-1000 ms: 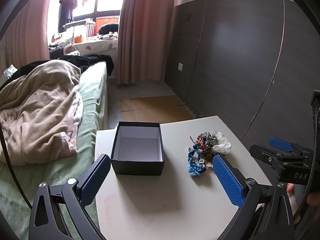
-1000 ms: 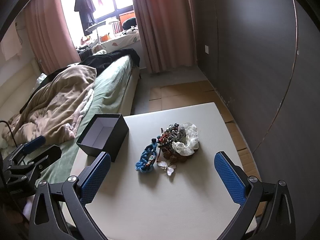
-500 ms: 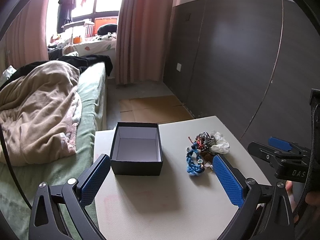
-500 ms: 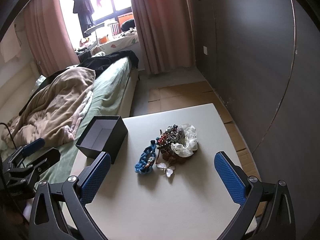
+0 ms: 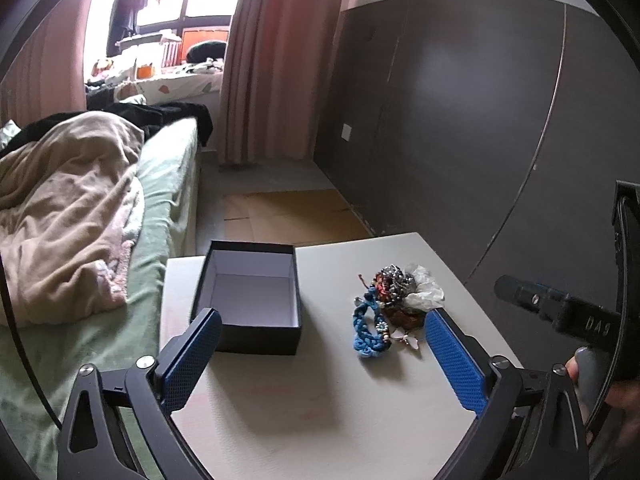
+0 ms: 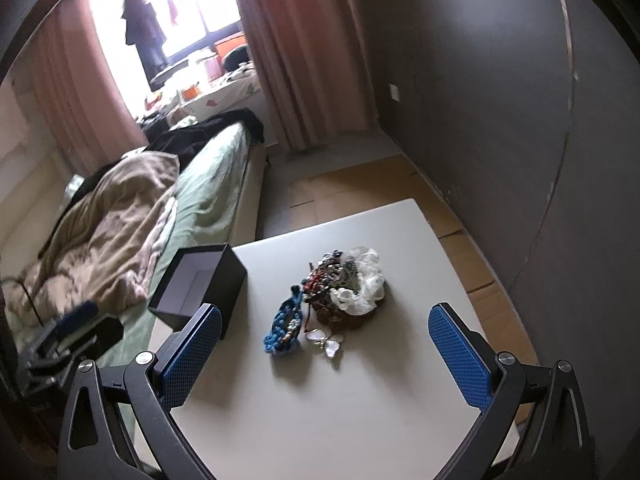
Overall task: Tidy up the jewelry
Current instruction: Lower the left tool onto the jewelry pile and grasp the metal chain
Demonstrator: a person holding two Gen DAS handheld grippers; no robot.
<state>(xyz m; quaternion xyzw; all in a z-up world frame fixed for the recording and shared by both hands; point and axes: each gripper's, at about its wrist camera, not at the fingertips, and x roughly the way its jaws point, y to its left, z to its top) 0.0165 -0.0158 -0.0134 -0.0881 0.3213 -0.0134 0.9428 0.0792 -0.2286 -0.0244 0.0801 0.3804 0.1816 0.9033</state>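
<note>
Blown-out window backlight, dim walls, fisheye vignette, slight blur

A pale worktop lies just ahead of the hand-held gripper. To its left runs a bed with a green sheet, butting against the worktop's left edge, and a rumpled beige blanket is heaped on it. Dark clothing lies at the bed's far end. Far ahead, a bright window floods the room with daylight; a dark garment hangs in it, and pink curtains flank it. To the right stands a dark panelled wall bearing a white socket. Flattened cardboard covers the floor beyond the worktop.
</note>
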